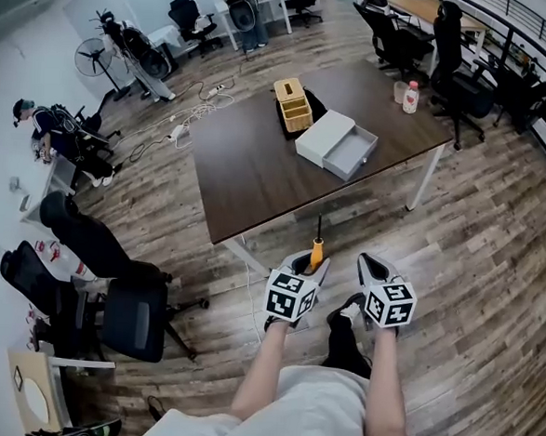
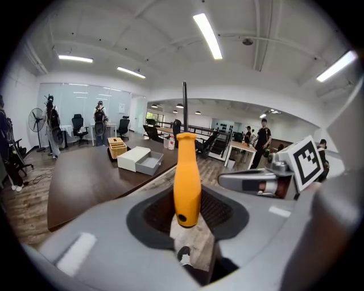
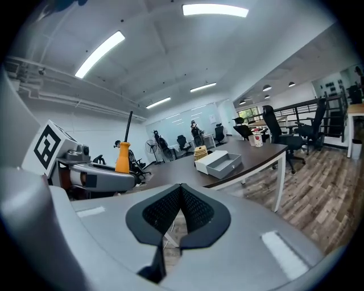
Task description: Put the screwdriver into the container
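Note:
The screwdriver [image 1: 316, 252] has an orange handle and a thin dark shaft that points up and away from me. My left gripper [image 1: 311, 262] is shut on the lower part of the handle [image 2: 187, 179], in the air in front of the dark table's [image 1: 248, 169] near edge. The container [image 1: 336, 144] is a white box with a grey drawer pulled open; it stands on the table's far half and also shows in the left gripper view [image 2: 140, 159] and the right gripper view [image 3: 218, 162]. My right gripper [image 1: 373, 263] hangs beside the left, its pads [image 3: 193, 206] together and empty.
A wooden slotted box [image 1: 293, 105] stands just behind the container. A cup and a red-capped bottle [image 1: 411, 97] sit at the table's far right corner. Black office chairs [image 1: 109, 294] stand left of me, more chairs and desks at the back. Wooden floor lies under my grippers.

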`<state>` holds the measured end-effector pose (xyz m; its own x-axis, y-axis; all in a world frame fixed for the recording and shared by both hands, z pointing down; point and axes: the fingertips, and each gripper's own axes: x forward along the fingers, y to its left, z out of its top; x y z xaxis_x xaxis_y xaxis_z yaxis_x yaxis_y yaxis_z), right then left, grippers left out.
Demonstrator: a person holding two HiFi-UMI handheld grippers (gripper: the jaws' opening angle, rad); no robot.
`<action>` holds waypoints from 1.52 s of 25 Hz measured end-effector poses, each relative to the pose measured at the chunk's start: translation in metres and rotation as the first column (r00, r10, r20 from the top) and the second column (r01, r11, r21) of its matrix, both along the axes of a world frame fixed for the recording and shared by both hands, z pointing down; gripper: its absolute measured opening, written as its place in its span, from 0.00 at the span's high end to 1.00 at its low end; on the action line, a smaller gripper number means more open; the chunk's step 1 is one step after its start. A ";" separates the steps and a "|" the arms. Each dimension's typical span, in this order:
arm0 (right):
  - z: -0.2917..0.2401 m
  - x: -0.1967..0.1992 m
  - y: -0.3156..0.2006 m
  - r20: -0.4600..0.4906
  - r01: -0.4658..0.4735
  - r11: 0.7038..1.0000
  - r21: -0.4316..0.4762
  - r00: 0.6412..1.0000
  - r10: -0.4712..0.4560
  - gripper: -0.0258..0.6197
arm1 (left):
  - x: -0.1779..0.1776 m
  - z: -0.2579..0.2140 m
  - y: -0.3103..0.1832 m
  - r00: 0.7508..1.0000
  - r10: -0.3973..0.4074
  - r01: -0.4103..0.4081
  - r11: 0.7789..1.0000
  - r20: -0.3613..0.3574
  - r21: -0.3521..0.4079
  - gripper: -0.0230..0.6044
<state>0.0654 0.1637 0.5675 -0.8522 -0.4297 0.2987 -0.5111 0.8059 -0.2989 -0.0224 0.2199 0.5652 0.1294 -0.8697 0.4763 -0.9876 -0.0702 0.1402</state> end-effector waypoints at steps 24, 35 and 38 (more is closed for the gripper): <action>-0.024 -0.118 -0.205 0.044 0.034 0.999 -0.029 0.998 -0.033 0.96 | -0.110 -0.022 -0.208 1.000 0.009 -0.009 0.999 0.018 -0.033 0.69; -0.012 -0.120 -0.282 0.024 -0.042 0.998 -0.047 0.999 0.043 0.96 | -0.108 -0.004 -0.298 0.995 0.101 -0.102 0.993 -0.010 -0.055 0.69; -0.002 -0.122 -0.299 0.032 -0.056 0.997 -0.055 0.998 0.057 0.96 | -0.109 0.009 -0.313 0.993 0.114 -0.114 0.991 -0.012 -0.065 0.69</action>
<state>-0.0566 -0.1354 0.5653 -0.8370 -0.4614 0.2942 -0.5442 0.7582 -0.3590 -0.1315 -0.0931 0.5742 0.2303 -0.8161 0.5300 -0.9724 -0.1727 0.1566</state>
